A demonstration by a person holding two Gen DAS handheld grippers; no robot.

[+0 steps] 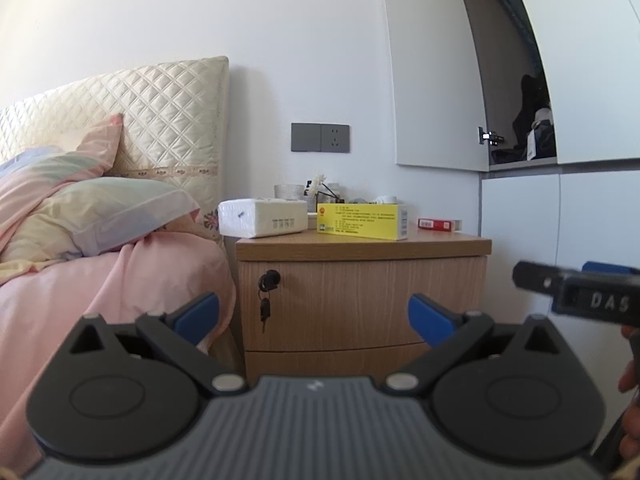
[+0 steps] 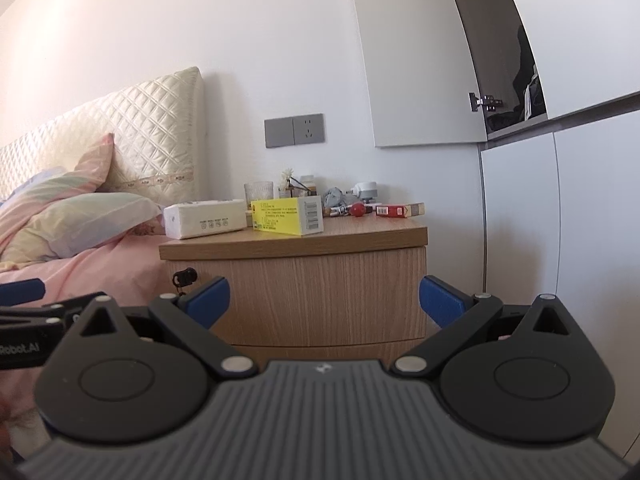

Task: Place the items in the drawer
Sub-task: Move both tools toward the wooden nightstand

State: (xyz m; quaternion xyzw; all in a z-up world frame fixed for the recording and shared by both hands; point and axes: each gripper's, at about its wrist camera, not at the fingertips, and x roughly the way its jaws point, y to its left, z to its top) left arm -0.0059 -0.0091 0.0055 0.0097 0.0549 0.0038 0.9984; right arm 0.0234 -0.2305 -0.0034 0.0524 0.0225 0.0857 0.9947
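Note:
A wooden nightstand (image 1: pixel 360 288) (image 2: pixel 320 280) stands beside the bed, its top drawer (image 1: pixel 362 304) closed, with keys hanging from a lock (image 1: pixel 269 280) at its upper left. On top lie a white tissue pack (image 1: pixel 262 218) (image 2: pixel 206 218), a yellow box (image 1: pixel 362 222) (image 2: pixel 288 216) and a red pack (image 1: pixel 438 224) (image 2: pixel 398 210). My left gripper (image 1: pixel 314 316) is open and empty, some way in front of the drawer. My right gripper (image 2: pixel 324 300) is also open and empty, facing the same drawer front.
A bed with pink bedding (image 1: pixel 100 288) and pillows (image 1: pixel 92 216) lies left of the nightstand. White wardrobe doors (image 1: pixel 560 240) stand to the right, with one upper door (image 1: pixel 436 80) open. Small clutter (image 2: pixel 344 200) and a glass (image 2: pixel 258 190) sit at the back of the nightstand top.

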